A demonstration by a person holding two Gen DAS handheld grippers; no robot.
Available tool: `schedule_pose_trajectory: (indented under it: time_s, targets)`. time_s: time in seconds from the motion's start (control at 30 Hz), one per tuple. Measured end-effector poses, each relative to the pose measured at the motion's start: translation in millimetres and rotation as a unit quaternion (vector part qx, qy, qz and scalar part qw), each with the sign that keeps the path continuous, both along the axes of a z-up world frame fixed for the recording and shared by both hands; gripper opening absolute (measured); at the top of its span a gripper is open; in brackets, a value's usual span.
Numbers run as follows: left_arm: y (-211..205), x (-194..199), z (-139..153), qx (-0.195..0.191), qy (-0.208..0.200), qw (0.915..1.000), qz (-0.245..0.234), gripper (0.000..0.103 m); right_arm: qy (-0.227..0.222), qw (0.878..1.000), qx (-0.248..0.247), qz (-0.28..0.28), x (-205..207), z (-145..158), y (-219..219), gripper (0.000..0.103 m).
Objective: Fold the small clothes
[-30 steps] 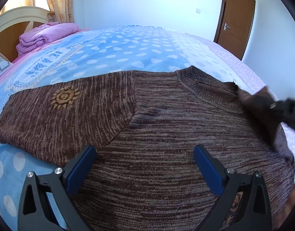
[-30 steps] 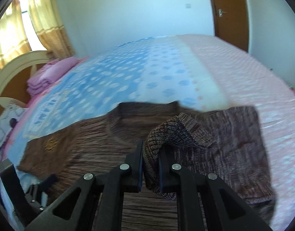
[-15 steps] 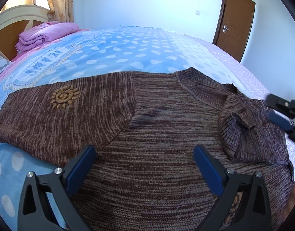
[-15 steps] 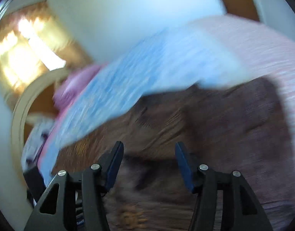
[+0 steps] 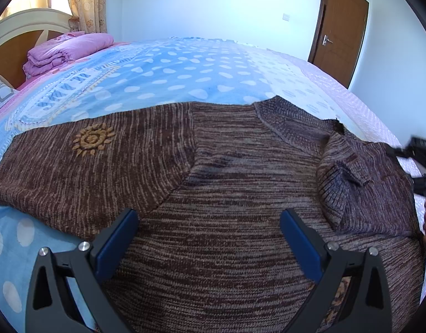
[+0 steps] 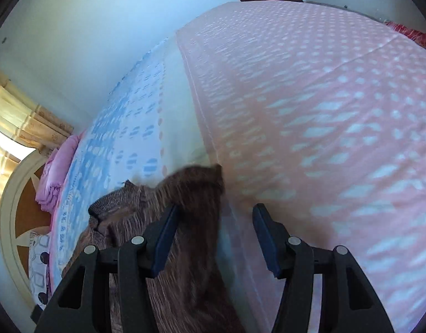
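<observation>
Brown knit sweater (image 5: 226,194) sun motif left view only; pink sheet (image 6: 324,111) right view

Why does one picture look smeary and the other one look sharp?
Right wrist view: the brown sweater and pink sheet are streaked with motion blur, though the right gripper looks crisp. Left wrist view: the sweater's sun emblem is sharp; fisheye bends the bed's edges.

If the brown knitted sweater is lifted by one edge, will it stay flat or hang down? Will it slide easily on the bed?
The brown sweater is probably floppy: its folded-in sleeve lies crumpled and soft, so a lifted edge would likely droop. It looks like thick knit, so perhaps somewhat heavy for cloth. On the fuzzy blue blanket it would likely drag rather than slide.
</observation>
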State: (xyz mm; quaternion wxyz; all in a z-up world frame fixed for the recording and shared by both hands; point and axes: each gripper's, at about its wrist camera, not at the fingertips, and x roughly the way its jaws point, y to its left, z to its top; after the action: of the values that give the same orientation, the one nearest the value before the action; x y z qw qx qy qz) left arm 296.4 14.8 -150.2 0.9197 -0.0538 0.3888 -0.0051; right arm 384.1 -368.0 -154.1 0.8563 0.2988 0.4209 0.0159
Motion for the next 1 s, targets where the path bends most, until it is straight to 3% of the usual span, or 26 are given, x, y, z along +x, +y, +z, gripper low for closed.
schedule_pose_trajectory:
  time_s: [0.03, 0.07, 0.1, 0.13, 0.27, 0.33, 0.4, 0.47, 0.5, 0.53, 0.67, 0.8, 0.87, 0.9, 0.97, 1.0]
  targets:
    - [0, 0, 0, 0.0, 0.0, 1.0, 0.0, 0.103, -0.005, 1.0, 0.005, 0.01, 7, 2, 3, 0.054]
    - [0, 0, 0, 0.001, 0.0, 1.0, 0.0, 0.103, -0.007, 1.0, 0.008, 0.028, 17, 3, 7, 0.029]
    - [0, 1, 0, 0.001, 0.0, 1.0, 0.0, 0.103, 0.0, 0.999, 0.003, 0.036, 23, 4, 9, 0.012]
    - [0, 0, 0, 0.0, 0.0, 1.0, 0.0, 0.103, 0.007, 0.999, -0.01, 0.038, 29, 4, 10, 0.009]
    - [0, 0, 0, 0.0, 0.0, 1.0, 0.0, 0.103, -0.059, 0.992, -0.092, 0.061, 30, 40, 23, 0.011]
    - [0, 0, -1, 0.0, 0.0, 1.0, 0.0, 0.103, -0.068, 0.989, -0.115, 0.066, 26, 48, 20, 0.013]
    - [0, 0, -1, 0.0, 0.0, 1.0, 0.0, 0.103, -0.057, 0.982, -0.175, 0.043, 23, 53, 17, 0.018]
    - [0, 0, -1, 0.0, -0.001, 1.0, 0.0, 0.103, -0.054, 0.967, -0.248, 0.004, 13, 60, 16, 0.035]
    - [0, 1, -1, 0.0, -0.001, 1.0, 0.0, 0.103, -0.064, 0.96, -0.271, -0.007, 5, 63, 21, 0.038]
    - [0, 0, -1, 0.0, 0.0, 1.0, 0.0, 0.103, -0.071, 0.958, -0.278, -0.007, -3, 66, 21, 0.038]
    - [0, 0, -1, 0.0, 0.0, 1.0, 0.0, 0.103, -0.078, 0.958, -0.261, 0.085, -27, 54, 58, 0.038]
    - [0, 1, -1, 0.001, 0.0, 1.0, 0.0, 0.103, -0.036, 0.94, -0.307, 0.144, -40, 16, 98, 0.038]
    - [0, 1, -1, 0.0, -0.001, 1.0, 0.0, 0.103, -0.023, 0.932, -0.334, 0.138, -41, 0, 93, 0.036]
    - [0, 1, -1, 0.0, -0.001, 1.0, 0.0, 0.103, -0.034, 0.935, -0.332, 0.122, -43, 2, 86, 0.036]
    - [0, 0, -1, 0.0, -0.001, 1.0, 0.0, 0.103, -0.012, 0.921, -0.382, 0.073, -42, 8, 86, 0.036]
    - [0, 1, -1, -0.001, -0.001, 1.0, 0.0, 0.103, -0.022, 0.921, -0.382, 0.067, -43, 14, 87, 0.036]
